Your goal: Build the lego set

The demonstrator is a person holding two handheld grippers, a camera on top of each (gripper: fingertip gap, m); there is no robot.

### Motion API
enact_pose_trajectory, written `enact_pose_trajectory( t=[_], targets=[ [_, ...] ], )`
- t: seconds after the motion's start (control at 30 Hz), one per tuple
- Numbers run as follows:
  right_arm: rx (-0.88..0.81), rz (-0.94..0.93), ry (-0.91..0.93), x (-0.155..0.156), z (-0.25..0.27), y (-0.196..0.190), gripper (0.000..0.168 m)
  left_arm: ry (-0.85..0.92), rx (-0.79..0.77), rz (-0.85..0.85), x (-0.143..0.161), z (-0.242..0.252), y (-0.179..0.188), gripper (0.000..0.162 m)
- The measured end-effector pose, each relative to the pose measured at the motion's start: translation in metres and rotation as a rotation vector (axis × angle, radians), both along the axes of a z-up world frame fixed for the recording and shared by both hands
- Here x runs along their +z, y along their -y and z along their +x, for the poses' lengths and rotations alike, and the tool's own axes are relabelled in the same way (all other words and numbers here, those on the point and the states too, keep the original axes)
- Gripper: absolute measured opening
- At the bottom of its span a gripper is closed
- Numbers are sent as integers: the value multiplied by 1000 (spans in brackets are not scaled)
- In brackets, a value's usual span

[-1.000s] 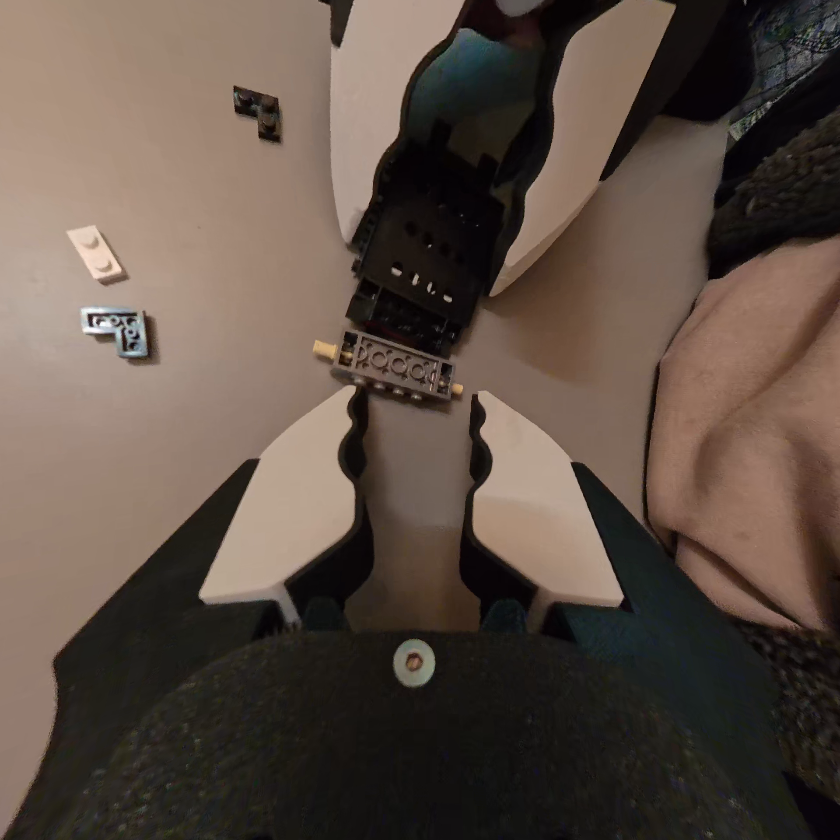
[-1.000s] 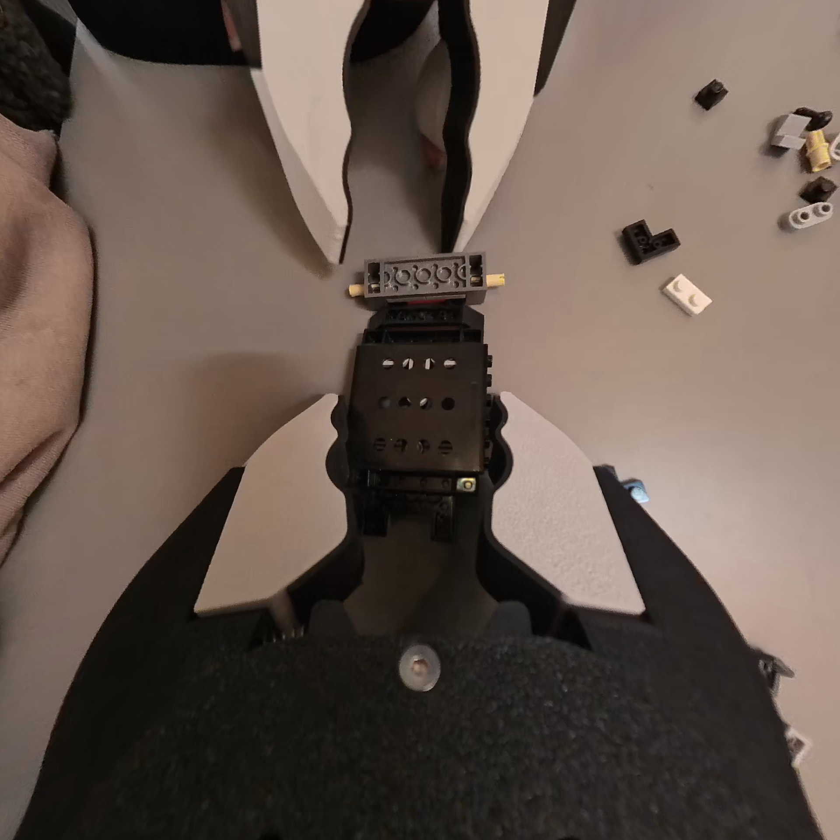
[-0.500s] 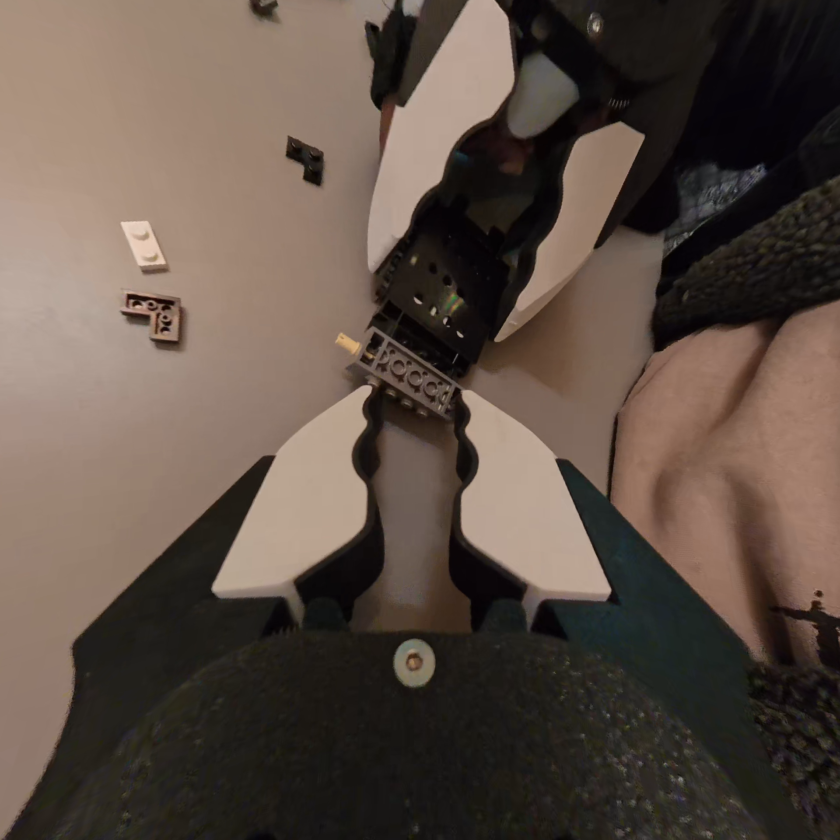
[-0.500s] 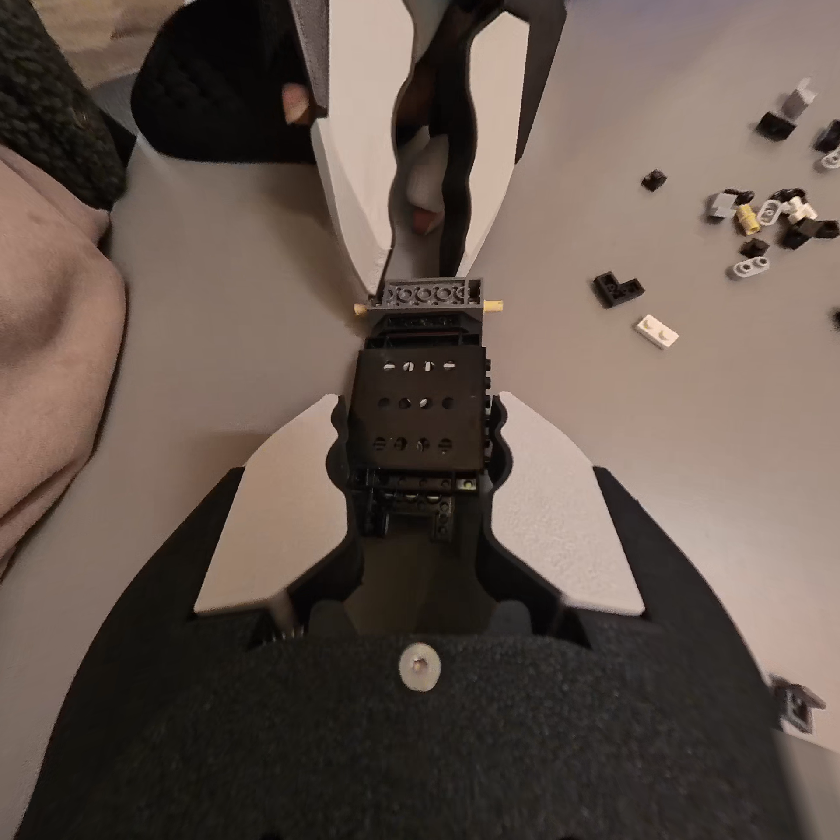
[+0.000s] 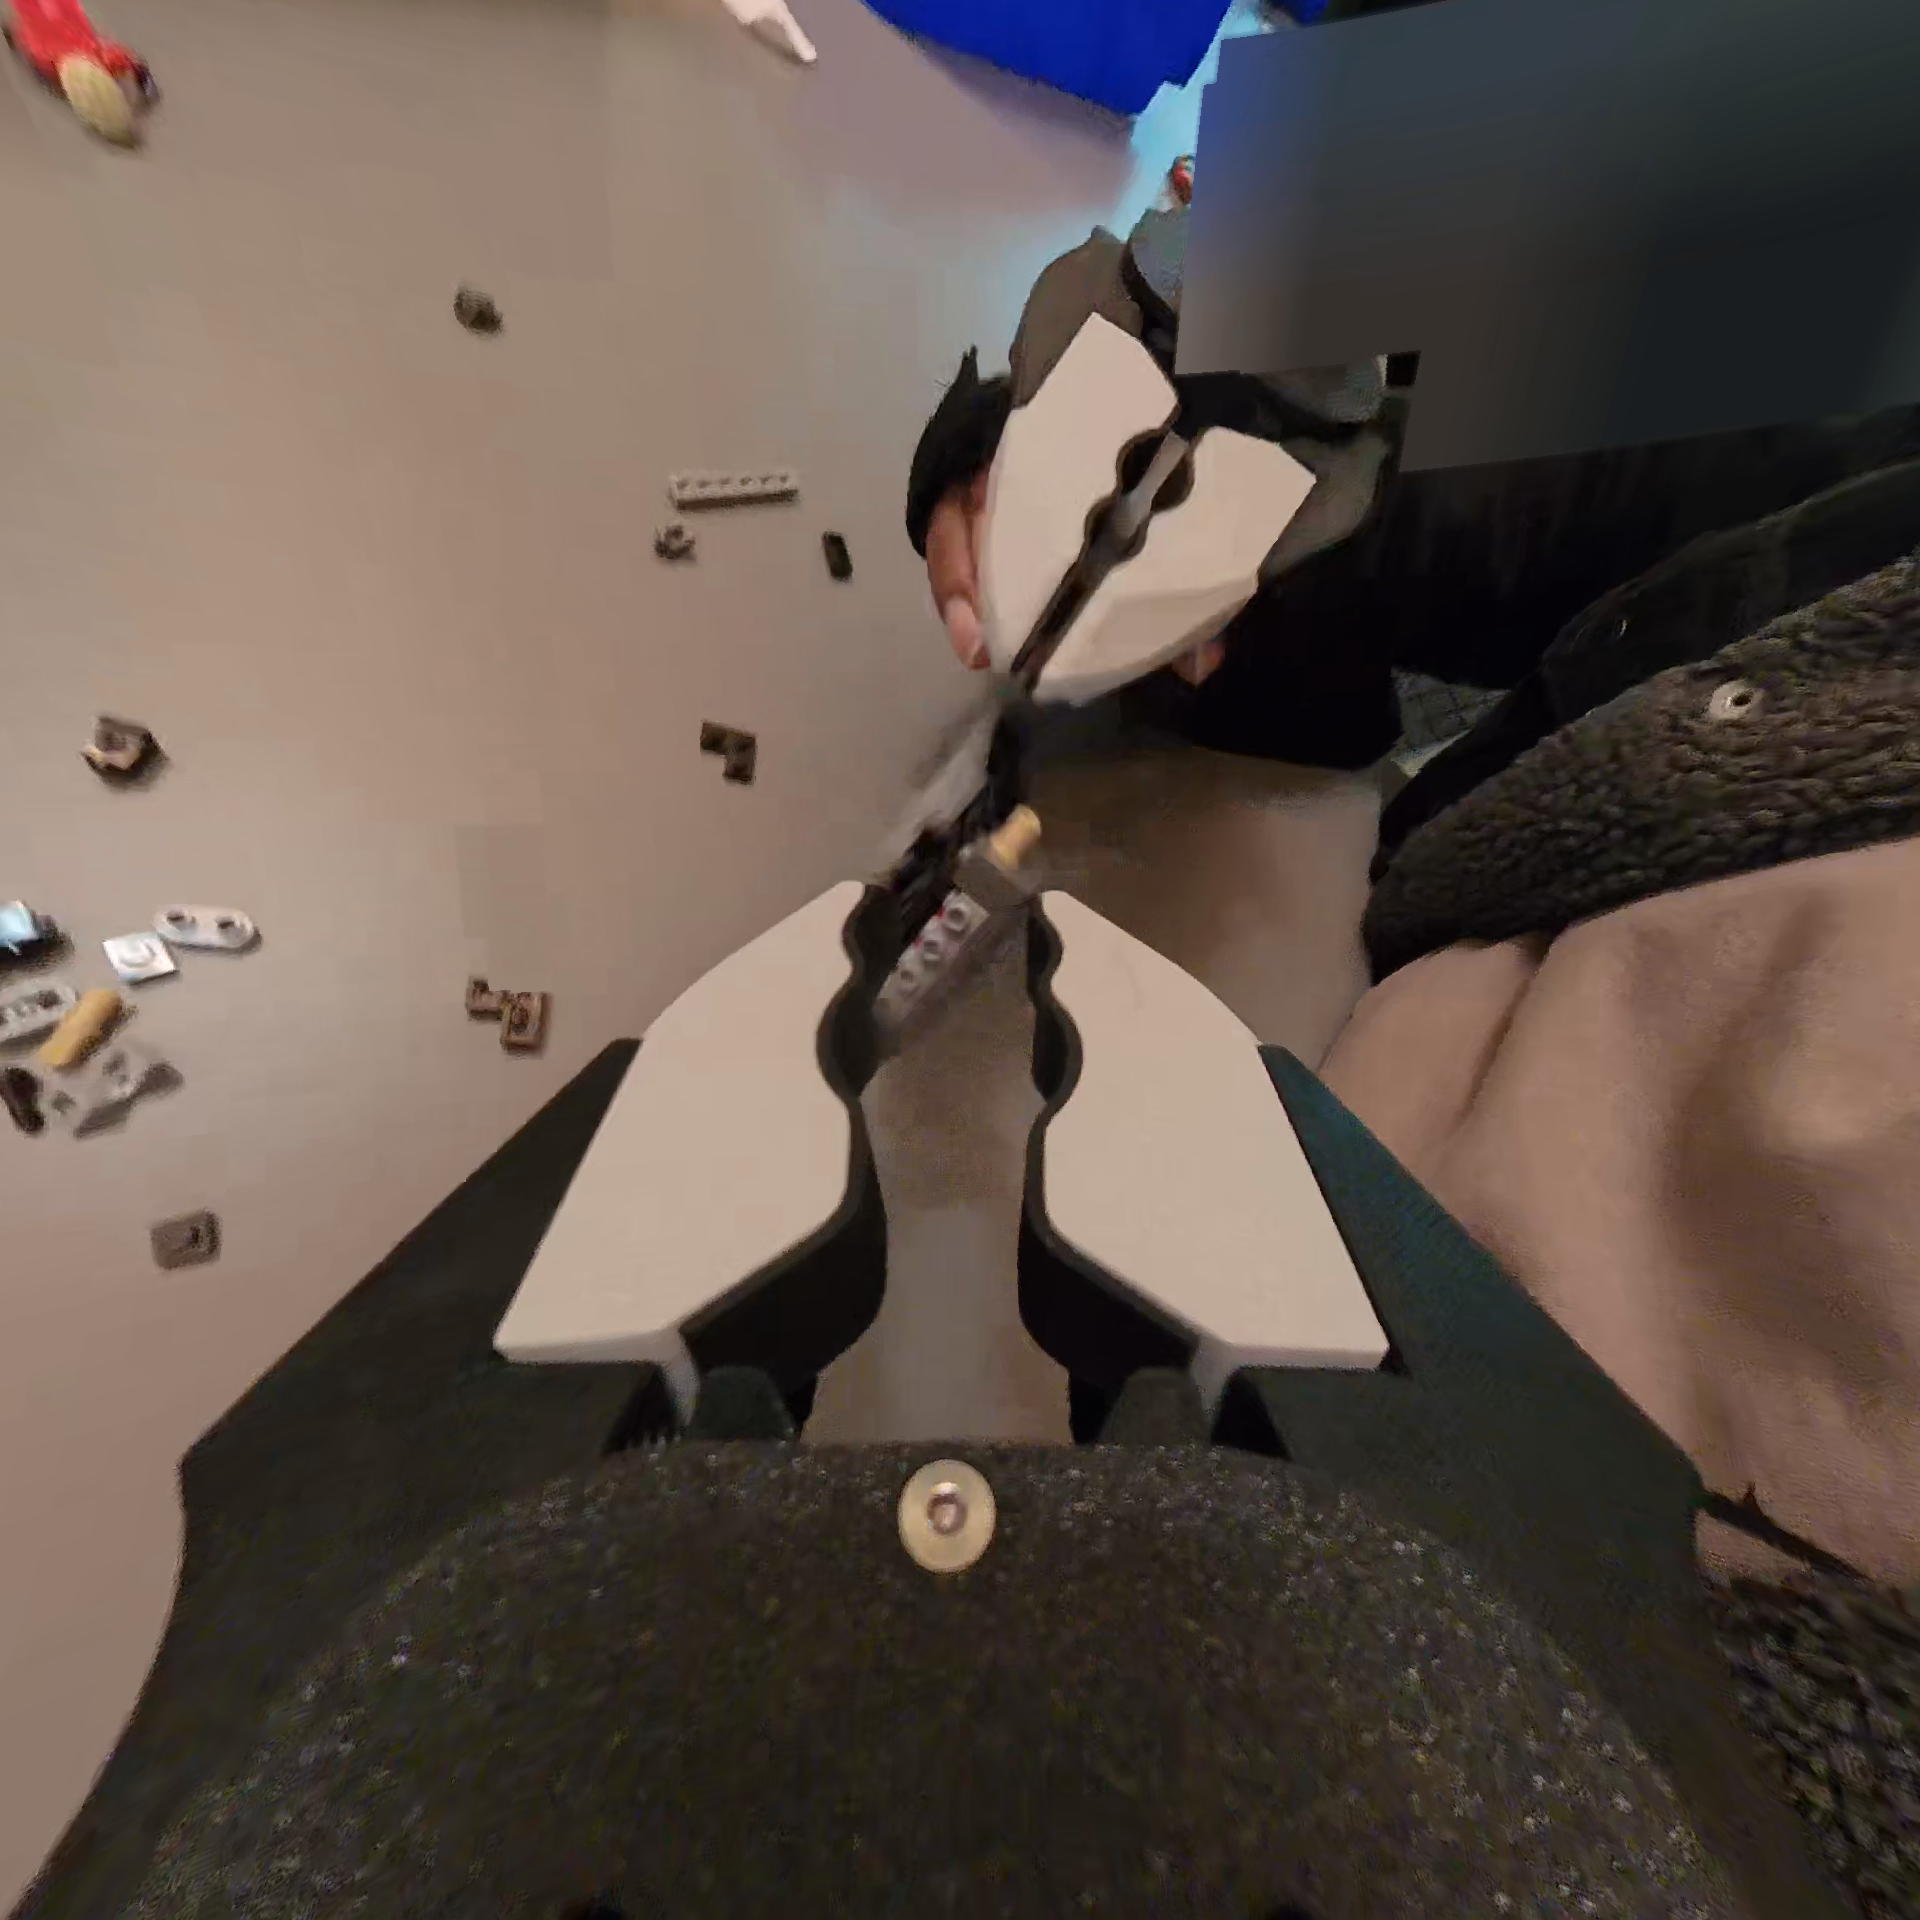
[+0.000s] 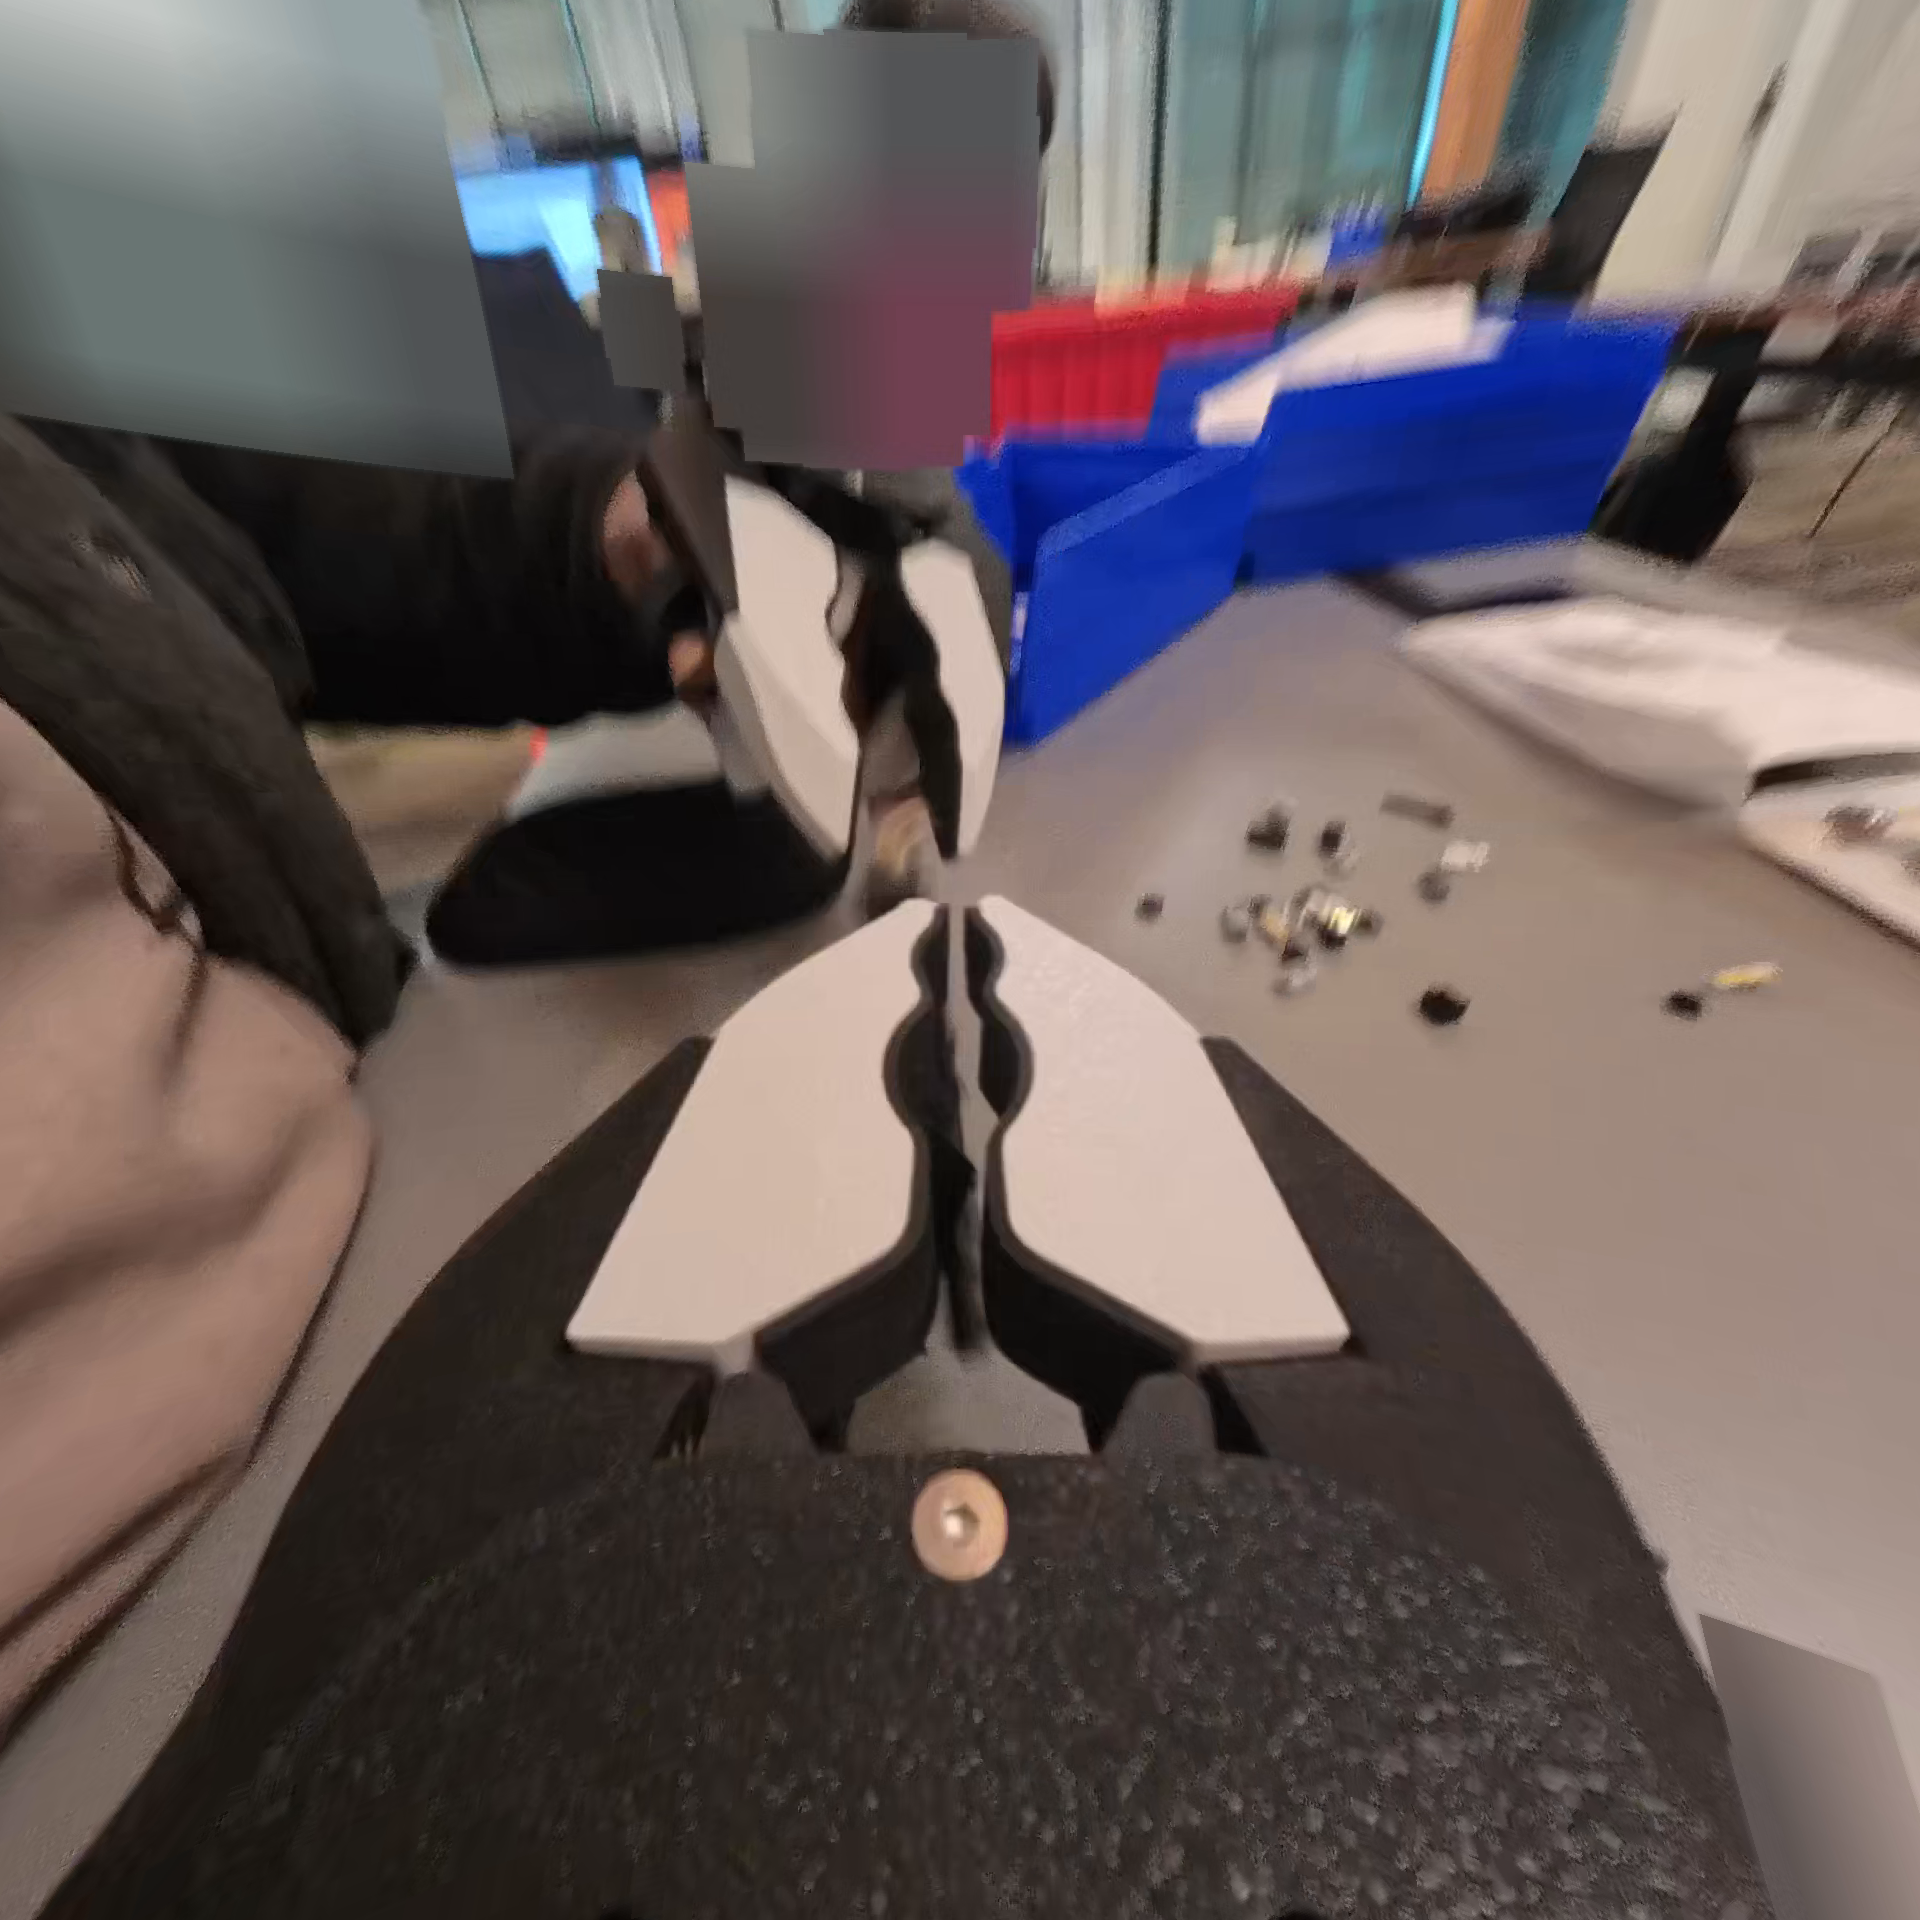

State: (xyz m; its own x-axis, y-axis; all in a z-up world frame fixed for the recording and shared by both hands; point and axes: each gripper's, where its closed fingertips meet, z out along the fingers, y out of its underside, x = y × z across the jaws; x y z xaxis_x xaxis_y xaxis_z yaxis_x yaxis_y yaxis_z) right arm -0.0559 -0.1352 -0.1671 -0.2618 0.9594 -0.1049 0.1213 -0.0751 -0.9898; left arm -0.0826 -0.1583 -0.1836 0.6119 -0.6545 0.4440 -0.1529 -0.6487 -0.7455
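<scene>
While both claws are up off the grey table, my right wrist view is smeared and I can only vouch for the larger shapes in it. My right gripper is squeezed down to a slit, and a thin dark edge of the black assembly runs along the gap between its fingers, so I read it as clamped on that build. From the left wrist view the same right gripper sits farther off and above, tips pointing toward my camera, with the black assembly hanging out of it as a blurred streak.

My left gripper stands at a middling width. The grey brick, with its tan pin sticking out toward the upper right, lies slantwise between the fingertips, close against the left one. I cannot tell whether the fingers actually pinch it. The brick sits at the near end of the black assembly.

Loose pieces lie on the table to the left: a black L-shaped plate, a brown L-shaped plate, a long grey plate, and a small heap by the edge. Beige cloth fills the right side. Blue bins stand at the far end of the table
</scene>
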Motion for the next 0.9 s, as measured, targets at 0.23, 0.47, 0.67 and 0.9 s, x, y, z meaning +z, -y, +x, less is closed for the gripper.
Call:
enact_pose_trajectory(
  t=[0.23, 0.47, 0.67, 0.9],
  targets=[
    [-13, 85, 157, -21, 5, -3, 26, -77, 38, -59, -18, -2, -7, 23],
    [88, 279, 399, -59, 6, -3, 40, -137, 27, -37, -31, -10, 1, 28],
    [282, 586, 633, -92, -8, -14, 66, -275, -21, 2, -49, -17, 13, 32],
    [567, 484, 856, -112, -7, -14, 59, -415, -77, 164, -62, -18, 13, 48]
  ],
)
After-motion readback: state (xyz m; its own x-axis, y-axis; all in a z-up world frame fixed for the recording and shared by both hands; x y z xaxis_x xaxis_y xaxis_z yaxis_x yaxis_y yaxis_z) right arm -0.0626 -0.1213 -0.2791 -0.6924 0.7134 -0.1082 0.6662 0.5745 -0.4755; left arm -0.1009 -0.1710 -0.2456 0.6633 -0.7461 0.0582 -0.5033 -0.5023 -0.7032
